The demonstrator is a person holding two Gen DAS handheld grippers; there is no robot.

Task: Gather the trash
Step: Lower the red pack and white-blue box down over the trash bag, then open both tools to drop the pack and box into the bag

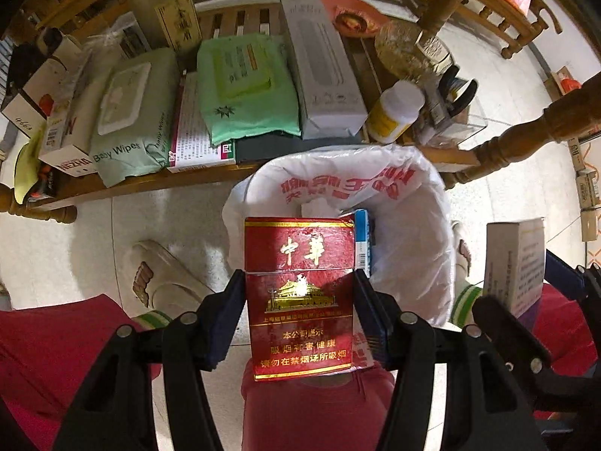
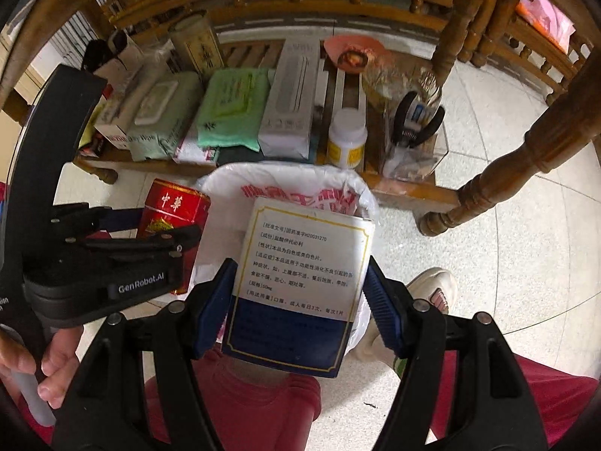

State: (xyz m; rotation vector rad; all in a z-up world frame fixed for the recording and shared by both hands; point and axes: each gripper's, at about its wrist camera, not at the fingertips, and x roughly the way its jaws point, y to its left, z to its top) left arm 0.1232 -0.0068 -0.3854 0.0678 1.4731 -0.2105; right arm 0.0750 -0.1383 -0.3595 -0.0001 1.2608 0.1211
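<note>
Left wrist view: the left gripper (image 1: 298, 300) pinches a red-and-gold cardboard cigarette pack (image 1: 299, 293) by its sides, upright over the near rim of a small bin lined with a white plastic bag printed in red (image 1: 413, 248). At two o'clock inside the bag lie a blue-edged box (image 1: 363, 240) and crumpled white paper, so some trash seems already collected. Right wrist view: the right gripper (image 2: 298, 298) clamps a white-and-navy cardboard medicine box (image 2: 300, 282) above the same bin, which sits at twelve o'clock. Neither item is released yet; both drops remain. The cluttered wooden shelf (image 1: 150, 184) beyond may hold more.
</note>
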